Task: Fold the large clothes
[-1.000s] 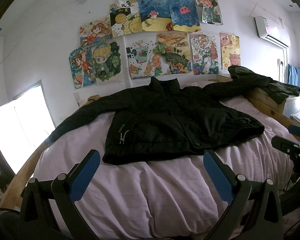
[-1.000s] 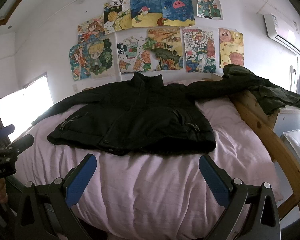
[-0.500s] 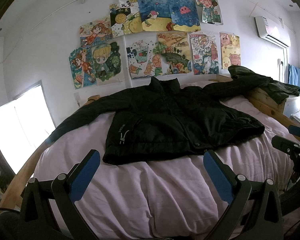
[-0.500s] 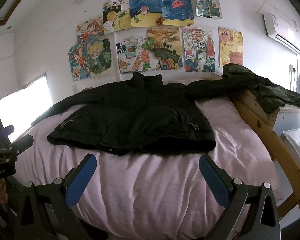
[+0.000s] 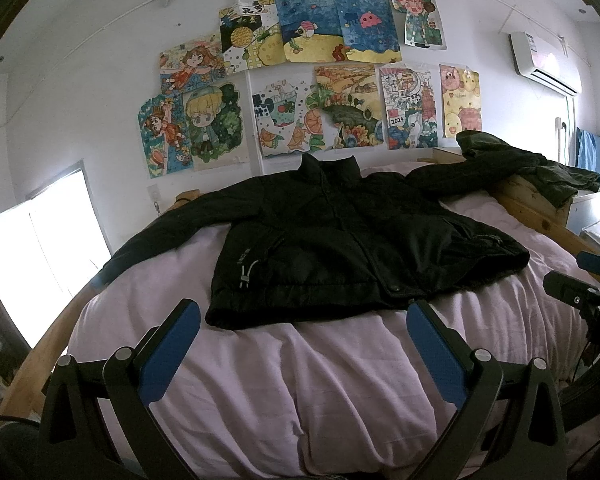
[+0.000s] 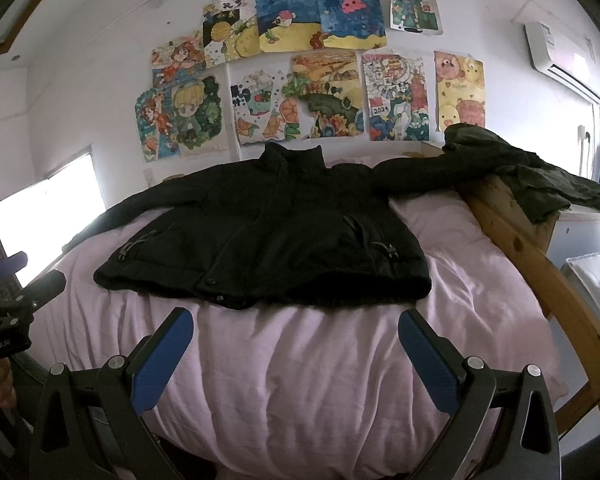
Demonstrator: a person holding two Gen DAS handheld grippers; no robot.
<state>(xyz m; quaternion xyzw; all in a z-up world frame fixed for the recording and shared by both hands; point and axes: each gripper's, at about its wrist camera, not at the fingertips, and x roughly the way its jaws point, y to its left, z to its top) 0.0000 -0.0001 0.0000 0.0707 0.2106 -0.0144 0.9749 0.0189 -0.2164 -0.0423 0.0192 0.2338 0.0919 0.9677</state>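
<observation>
Jacket (image 5: pixel 352 248) lies spread flat, front up, on the pink bed (image 5: pixel 300 380), sleeves out. Nothing has shifted over the last second: the left claw (image 5: pixel 302 344) and right claw (image 6: pixel 296 350) still hover apart, empty, so folding hasn't begun.

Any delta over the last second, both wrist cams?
Nothing visibly changed. The black jacket stays spread flat on the pink duvet; both hand-held grippers, left and right, stay open, short of the hem, holding nothing.
</observation>
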